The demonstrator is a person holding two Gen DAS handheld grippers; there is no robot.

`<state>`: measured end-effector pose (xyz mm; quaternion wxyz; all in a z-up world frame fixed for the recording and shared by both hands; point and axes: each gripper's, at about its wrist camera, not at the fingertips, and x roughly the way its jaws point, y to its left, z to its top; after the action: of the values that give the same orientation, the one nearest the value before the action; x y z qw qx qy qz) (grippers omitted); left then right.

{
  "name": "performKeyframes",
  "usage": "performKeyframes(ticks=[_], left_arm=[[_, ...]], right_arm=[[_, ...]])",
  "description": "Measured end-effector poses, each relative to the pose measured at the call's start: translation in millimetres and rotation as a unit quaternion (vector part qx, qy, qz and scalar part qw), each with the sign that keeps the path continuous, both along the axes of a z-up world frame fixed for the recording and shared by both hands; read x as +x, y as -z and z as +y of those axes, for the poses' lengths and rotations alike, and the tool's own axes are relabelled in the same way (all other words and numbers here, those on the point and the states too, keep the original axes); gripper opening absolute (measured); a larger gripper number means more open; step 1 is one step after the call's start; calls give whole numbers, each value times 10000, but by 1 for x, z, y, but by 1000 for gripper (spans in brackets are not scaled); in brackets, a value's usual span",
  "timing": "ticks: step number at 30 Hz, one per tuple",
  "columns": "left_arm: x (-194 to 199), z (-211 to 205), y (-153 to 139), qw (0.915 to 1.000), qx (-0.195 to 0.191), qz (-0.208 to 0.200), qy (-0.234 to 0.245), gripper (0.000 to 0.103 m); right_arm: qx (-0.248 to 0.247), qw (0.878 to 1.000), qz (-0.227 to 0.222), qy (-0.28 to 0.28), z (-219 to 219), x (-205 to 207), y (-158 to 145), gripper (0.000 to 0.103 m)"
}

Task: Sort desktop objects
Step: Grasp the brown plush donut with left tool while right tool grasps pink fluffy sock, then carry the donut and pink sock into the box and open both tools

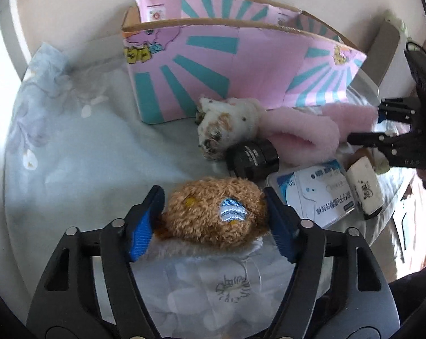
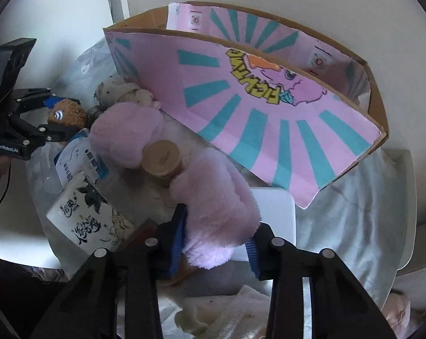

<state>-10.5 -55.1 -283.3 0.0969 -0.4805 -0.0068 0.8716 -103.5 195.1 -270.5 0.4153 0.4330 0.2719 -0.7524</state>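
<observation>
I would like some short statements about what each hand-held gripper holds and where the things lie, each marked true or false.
1. The left hand-held gripper has the brown plush toy between its fingers. True.
2. The right hand-held gripper grips the tissue pack. False: it closes on the pink plush toy.
3. The pink and teal cardboard box is open on top. True.
4. The black jar stands inside the box. False: it lies outside, beside the white plush toy.
</observation>
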Motion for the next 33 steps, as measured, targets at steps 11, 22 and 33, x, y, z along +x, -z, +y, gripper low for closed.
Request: performKeyframes(ticks=[11,22,33], left_arm=[[7,6,-17,9998,-131,94,70,50],[14,-13,-72,9994,-35,286,-180,49],[-5,-15,-169,9962,-217,836,-106,50]], right_arm=[[-269,9994,-69,183,5,-10,-19,30],[-456,9984,-51,331,12,-7,-60,30],[-779,9961,38,418,11,2,-143,30]])
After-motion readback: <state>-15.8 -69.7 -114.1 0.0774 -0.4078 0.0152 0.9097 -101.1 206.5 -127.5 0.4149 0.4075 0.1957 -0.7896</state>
